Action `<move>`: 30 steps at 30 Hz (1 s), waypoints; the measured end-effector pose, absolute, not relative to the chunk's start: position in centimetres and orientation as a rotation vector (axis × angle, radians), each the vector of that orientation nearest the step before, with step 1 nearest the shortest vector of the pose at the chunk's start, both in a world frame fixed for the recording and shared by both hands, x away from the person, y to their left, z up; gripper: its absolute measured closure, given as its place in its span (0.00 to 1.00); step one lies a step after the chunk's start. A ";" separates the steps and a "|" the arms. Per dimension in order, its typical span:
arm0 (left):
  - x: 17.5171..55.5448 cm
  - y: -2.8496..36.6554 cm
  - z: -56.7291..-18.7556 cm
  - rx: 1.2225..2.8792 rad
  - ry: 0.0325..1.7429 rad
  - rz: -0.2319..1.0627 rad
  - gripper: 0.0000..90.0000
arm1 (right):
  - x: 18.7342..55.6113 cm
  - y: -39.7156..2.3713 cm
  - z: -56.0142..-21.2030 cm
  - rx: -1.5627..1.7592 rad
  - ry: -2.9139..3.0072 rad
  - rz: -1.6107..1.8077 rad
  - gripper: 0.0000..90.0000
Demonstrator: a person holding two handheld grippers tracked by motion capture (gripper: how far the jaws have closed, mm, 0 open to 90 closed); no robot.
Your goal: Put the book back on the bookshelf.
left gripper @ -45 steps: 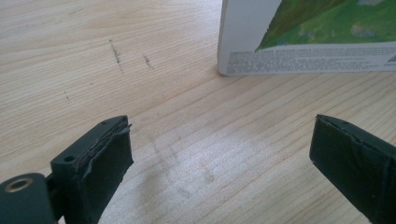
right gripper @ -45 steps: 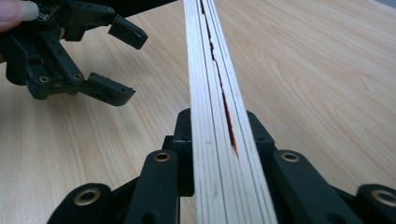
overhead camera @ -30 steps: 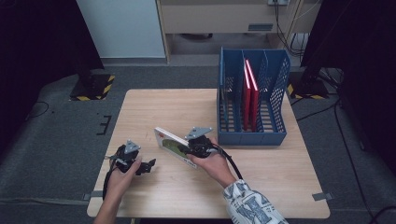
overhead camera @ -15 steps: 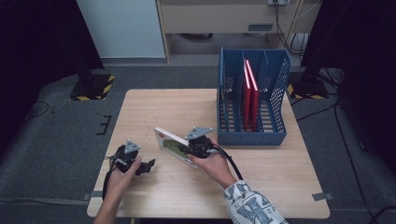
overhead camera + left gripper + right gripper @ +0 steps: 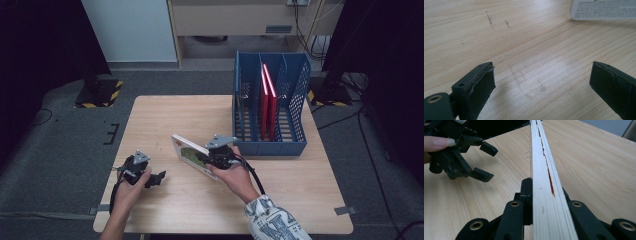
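Book clamped edgewise in right tongs, left tongs wide open, empty

The high view looks down from above the table's six-o'clock edge. Each gripper view skims close over the wood — both share the book, probably its page edge, toward two o'clock in the left gripper view.

Two grippers: left at 7 o'clock, right at centre. Three books: one at centre, two red at 2 o'clock. One rack. One table.
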State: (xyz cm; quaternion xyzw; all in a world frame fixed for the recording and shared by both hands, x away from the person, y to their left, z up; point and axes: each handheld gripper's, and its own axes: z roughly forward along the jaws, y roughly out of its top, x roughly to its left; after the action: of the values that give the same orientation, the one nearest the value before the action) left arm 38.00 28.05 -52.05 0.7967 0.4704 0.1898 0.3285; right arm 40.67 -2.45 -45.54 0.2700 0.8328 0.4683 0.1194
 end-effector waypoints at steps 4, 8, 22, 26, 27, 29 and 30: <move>38.1 28.1 -52.2 2.102 1.233 0.494 0.06 | 40.3 -3.5 -45.2 0.804 2.416 1.383 0.84; 38.1 28.1 -52.3 2.102 1.241 0.495 0.06 | 40.0 -4.4 -44.8 0.812 2.400 1.391 0.84; 38.1 28.0 -52.6 2.123 1.243 0.487 0.05 | 38.9 -7.1 -43.9 0.842 2.355 1.414 0.84; 38.1 28.0 -52.7 2.125 1.245 0.486 0.05 | 38.8 -8.0 -43.8 0.870 2.337 1.424 0.84; 38.1 28.0 -52.7 2.125 1.245 0.486 0.05 | 38.8 -8.0 -43.8 0.870 2.337 1.424 0.84; 38.1 28.0 -52.7 2.128 1.247 0.485 0.05 | 38.8 -8.4 -43.7 0.882 2.327 1.430 0.84; 38.2 28.0 -52.7 2.131 1.248 0.484 0.05 | 38.8 -8.6 -43.7 0.886 2.328 1.431 0.84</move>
State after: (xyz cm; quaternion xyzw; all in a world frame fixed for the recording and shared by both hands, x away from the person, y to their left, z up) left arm 38.15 27.95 -52.73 0.8057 0.4718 0.1831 0.3076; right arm 38.78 -8.65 -43.68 0.3057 0.8030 0.4938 0.1340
